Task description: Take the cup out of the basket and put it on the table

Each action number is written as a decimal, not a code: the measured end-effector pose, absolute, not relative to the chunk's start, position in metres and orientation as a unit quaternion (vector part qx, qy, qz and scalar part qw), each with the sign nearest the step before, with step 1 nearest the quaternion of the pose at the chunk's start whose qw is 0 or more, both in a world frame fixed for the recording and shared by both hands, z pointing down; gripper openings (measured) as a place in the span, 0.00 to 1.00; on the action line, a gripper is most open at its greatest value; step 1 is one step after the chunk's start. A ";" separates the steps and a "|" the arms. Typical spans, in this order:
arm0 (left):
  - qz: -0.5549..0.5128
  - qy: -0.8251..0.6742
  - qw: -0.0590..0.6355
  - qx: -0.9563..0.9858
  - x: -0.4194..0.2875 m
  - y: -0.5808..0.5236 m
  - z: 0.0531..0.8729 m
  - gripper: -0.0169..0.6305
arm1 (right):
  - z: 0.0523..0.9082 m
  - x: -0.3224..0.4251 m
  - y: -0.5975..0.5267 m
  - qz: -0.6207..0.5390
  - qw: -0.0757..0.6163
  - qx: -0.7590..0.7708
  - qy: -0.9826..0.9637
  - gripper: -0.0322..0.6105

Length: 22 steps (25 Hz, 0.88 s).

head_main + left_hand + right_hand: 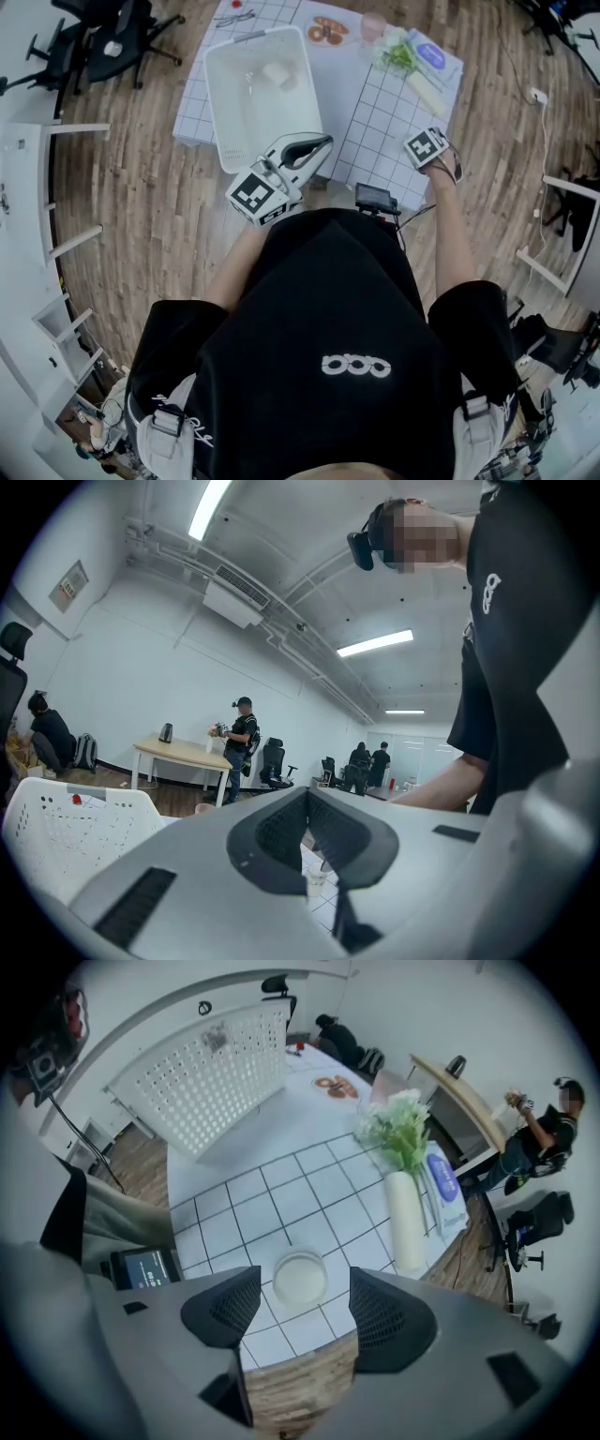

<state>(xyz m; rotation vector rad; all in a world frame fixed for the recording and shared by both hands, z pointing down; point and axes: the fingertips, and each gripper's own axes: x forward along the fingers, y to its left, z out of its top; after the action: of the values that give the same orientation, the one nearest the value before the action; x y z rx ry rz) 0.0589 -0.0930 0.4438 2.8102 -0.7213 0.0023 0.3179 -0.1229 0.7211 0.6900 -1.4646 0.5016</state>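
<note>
Right gripper view has me scratching my head: is the cup (299,1277) down already? I see it upright on the bench (309,1171), lower middle of the frame, right near the edge where the wood floor starts.

Reply: Looks down to me. The right claw (304,1288) is wide open with nothing held. The cup shows in the gap between the jaws with daylight on both sides, touching neither. The basket (202,1082) is well apart, upper left. So I'd call this the let-go part of the job, pretty much the end.

OP: And the left claw (307,803)?

Reply: Closed up tight, pads meeting, nothing in it. In the head view it hangs near the basket's lower right corner. There's a pale thing (278,73) inside the basket, too small to tell what.

OP: Any tips for finishing clean?

Reply: Leave the jaws wide and pull straight back along their own line, no sideways swing, so neither pad clips the rim. That cup sits close to the edge, so a nudge toward the bottom of the frame is my worry. It looks light, so I'd guess it tips easily. The vase (406,1227) is just to the right, so don't drift that way either.
</note>
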 end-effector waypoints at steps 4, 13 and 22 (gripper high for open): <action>0.001 -0.253 0.114 0.961 0.051 -0.095 0.443 0.04 | 0.664 0.287 -0.119 0.228 0.557 0.351 -0.717 0.48; -0.002 -0.306 0.101 0.947 0.008 -0.103 0.435 0.04 | 0.500 0.185 -0.144 0.073 0.325 0.407 -0.851 0.13; 0.004 -0.404 0.095 0.910 -0.059 -0.104 0.436 0.04 | 0.461 0.072 -0.123 0.080 0.219 0.322 -0.918 0.09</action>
<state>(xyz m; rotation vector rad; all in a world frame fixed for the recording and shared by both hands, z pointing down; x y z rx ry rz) -0.0588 -0.1039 0.4360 2.6982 -1.1969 0.0116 0.0725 -0.1225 0.4611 0.8904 -2.5386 0.2212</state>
